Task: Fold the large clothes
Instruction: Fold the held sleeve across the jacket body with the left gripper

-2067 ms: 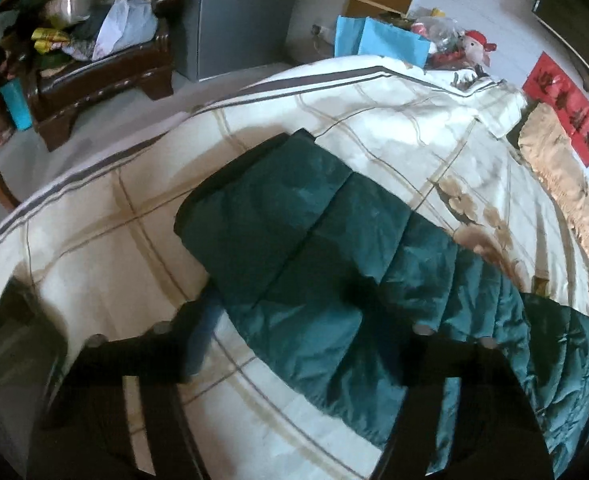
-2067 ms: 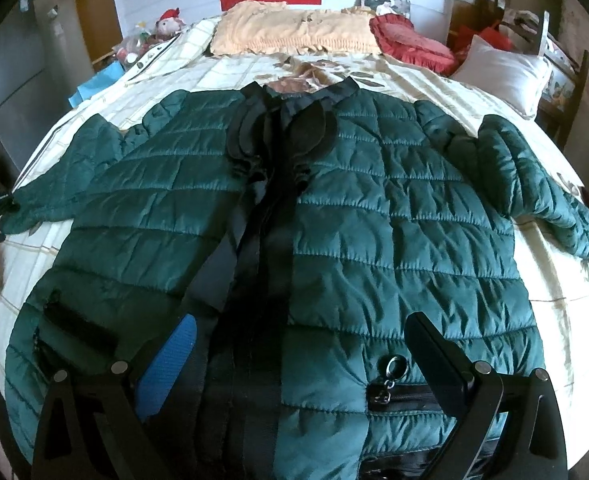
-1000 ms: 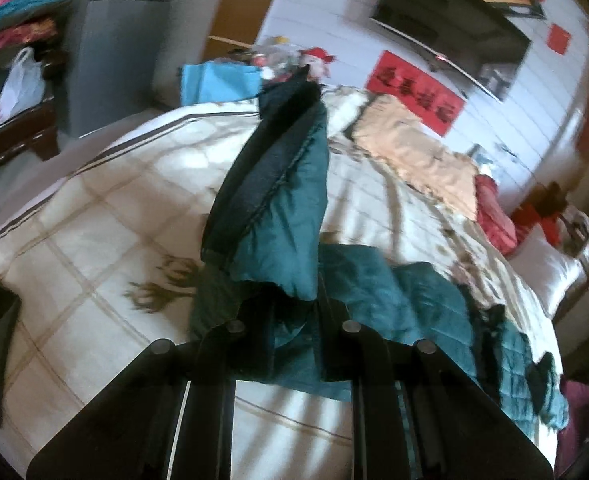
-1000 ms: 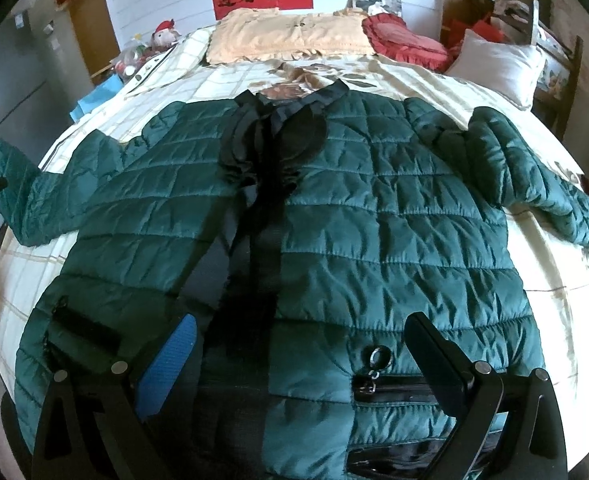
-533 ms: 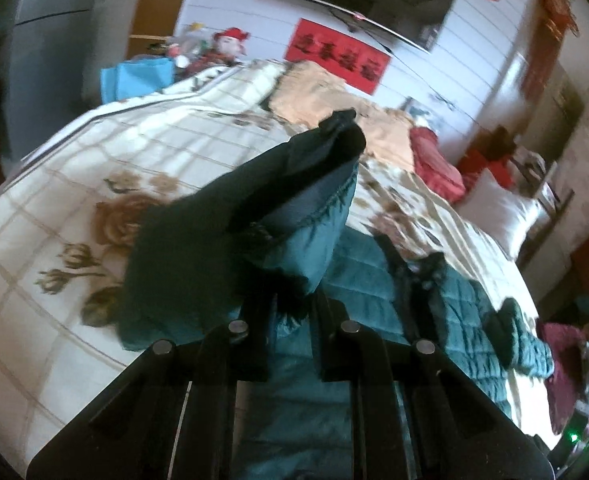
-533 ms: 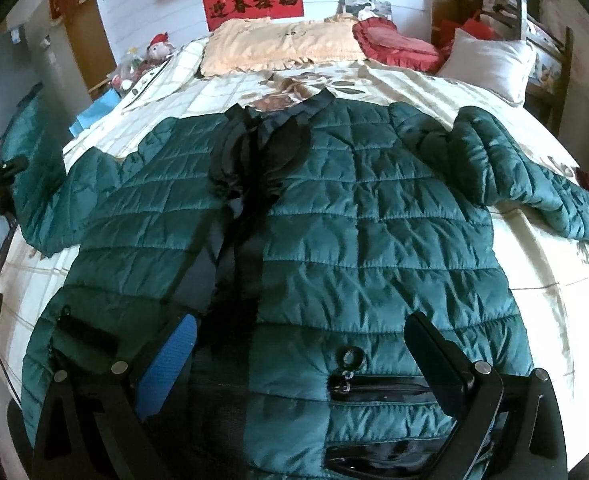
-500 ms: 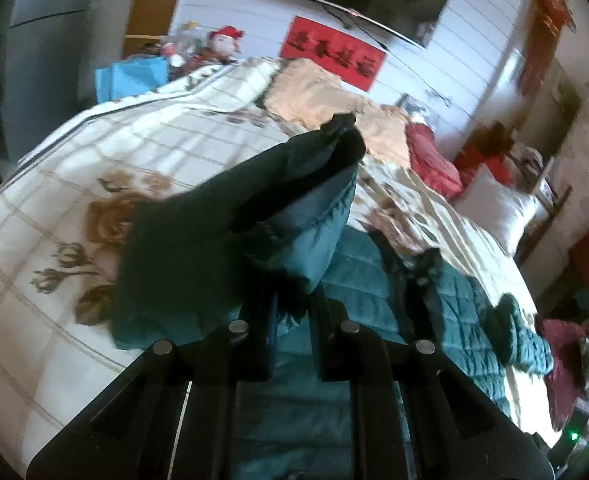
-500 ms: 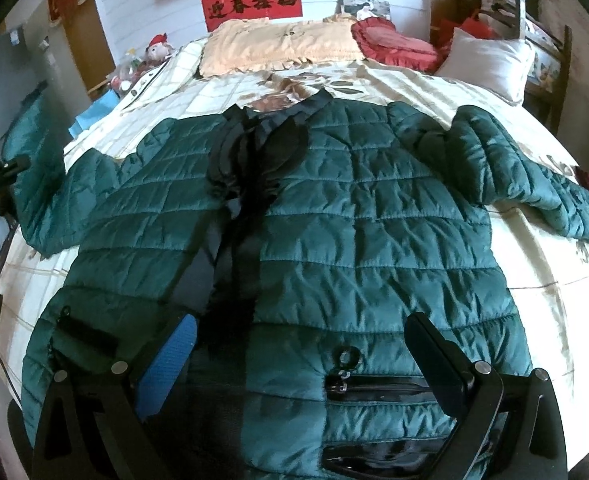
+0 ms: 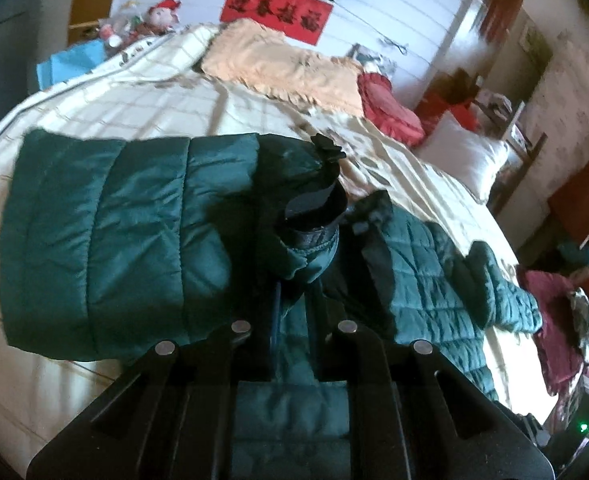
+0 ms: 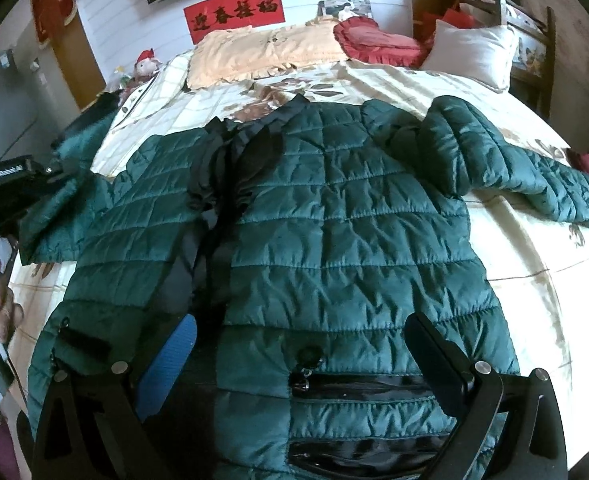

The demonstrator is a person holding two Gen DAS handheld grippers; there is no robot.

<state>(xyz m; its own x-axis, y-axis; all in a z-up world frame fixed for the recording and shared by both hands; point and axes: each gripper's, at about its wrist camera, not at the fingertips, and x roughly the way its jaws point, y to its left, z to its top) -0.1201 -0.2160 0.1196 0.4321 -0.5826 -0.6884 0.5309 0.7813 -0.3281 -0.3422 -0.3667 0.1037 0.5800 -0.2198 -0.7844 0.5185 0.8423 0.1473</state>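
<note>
A dark green quilted jacket (image 10: 334,240) lies front-up on the bed (image 10: 534,264), zip open, collar toward the pillows. Its right sleeve (image 10: 526,176) lies stretched out to the right. My left gripper (image 9: 292,296) is shut on the cuff of the left sleeve (image 9: 106,240) and holds it lifted over the jacket's left side; the jacket body (image 9: 426,292) shows beyond it. In the right wrist view the left gripper's body (image 10: 2,188) sits at the far left with the sleeve draped from it. My right gripper (image 10: 302,344) is open and empty, above the jacket's hem.
A peach pillow (image 10: 262,52), a red cushion (image 10: 374,40) and a white pillow (image 10: 474,52) lie at the head of the bed. A red banner (image 10: 234,12) hangs on the wall. Clothes (image 9: 566,328) are piled beside the bed's right side.
My left gripper closed on the left sleeve's cuff, lifted it off the bed and carried it inward over the jacket. The right gripper stayed open above the hem.
</note>
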